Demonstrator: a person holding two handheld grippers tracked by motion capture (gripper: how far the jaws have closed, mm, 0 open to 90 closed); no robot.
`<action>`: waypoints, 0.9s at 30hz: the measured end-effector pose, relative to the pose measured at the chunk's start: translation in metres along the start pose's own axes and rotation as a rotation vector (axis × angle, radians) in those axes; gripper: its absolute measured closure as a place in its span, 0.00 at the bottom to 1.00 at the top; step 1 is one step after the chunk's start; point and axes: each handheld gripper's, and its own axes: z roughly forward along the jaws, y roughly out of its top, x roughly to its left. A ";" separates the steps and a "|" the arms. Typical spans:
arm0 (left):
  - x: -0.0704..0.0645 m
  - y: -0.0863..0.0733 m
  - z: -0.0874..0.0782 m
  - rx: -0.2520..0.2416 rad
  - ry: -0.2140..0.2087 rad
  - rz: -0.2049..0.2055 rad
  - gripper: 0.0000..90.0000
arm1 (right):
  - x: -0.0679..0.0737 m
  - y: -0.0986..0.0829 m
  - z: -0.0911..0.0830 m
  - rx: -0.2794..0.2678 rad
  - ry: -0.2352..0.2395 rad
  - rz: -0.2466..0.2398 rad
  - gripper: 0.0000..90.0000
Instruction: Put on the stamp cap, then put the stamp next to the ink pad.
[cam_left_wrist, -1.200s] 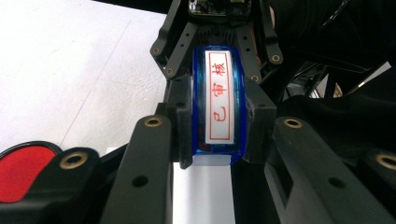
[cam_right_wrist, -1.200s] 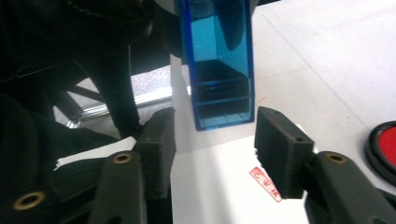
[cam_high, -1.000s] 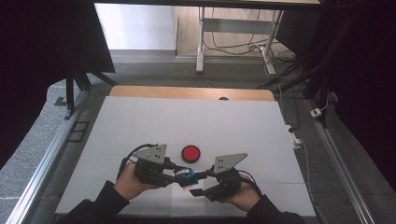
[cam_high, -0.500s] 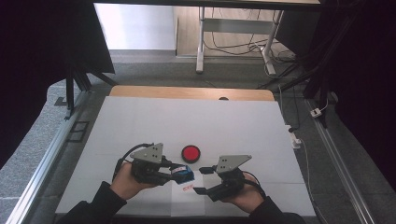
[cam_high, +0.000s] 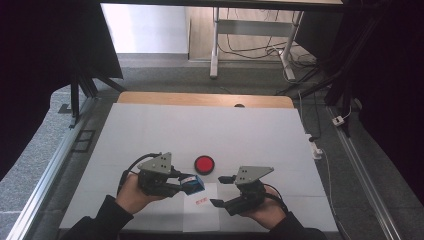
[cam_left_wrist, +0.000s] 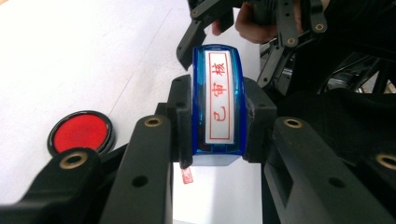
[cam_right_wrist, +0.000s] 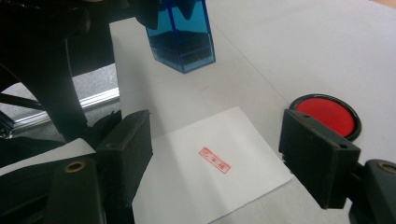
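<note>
Gripping the blue stamp (cam_left_wrist: 217, 100) above the stamped paper (cam_right_wrist: 219, 172), the left tool (cam_high: 192, 183) is clamped; the right tool (cam_high: 221, 190) gapes empty.

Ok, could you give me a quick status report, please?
Left gripper shut on blue stamp, lifted. Right gripper open, empty. Red mark on paper. Nothing in the way.

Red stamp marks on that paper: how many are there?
1. A single red stamp mark sits near the middle of the white paper, just below the blue stamp lifted in the left claw.
</note>
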 end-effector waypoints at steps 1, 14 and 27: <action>0.000 0.000 -0.001 0.001 0.005 -0.001 0.77 | 0.000 0.000 -0.001 0.002 -0.005 -0.002 0.29; 0.007 -0.008 -0.009 0.020 0.097 -0.056 0.77 | -0.004 -0.003 -0.013 -0.012 -0.074 0.029 0.22; 0.015 -0.017 -0.017 0.037 0.180 -0.120 0.77 | -0.005 -0.006 -0.023 0.002 -0.130 0.064 0.16</action>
